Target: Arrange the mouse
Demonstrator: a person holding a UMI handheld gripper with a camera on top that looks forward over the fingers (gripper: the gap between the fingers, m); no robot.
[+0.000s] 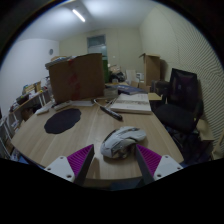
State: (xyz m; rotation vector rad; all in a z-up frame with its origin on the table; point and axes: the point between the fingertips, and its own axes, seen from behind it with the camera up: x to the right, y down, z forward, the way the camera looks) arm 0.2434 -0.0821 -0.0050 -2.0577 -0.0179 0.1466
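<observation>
A grey and white mouse lies on the round wooden table, just ahead of my fingertips and partly between them. My gripper is open, with its purple pads spread to either side. The right fingertip is close to the mouse's right side, and a gap shows between the left fingertip and the mouse. A dark oval mouse pad lies on the table beyond and to the left of the mouse.
A black pen-like object lies past the mouse. An open book or stack of papers sits farther back. A large cardboard box stands at the table's far side. A black office chair stands to the right.
</observation>
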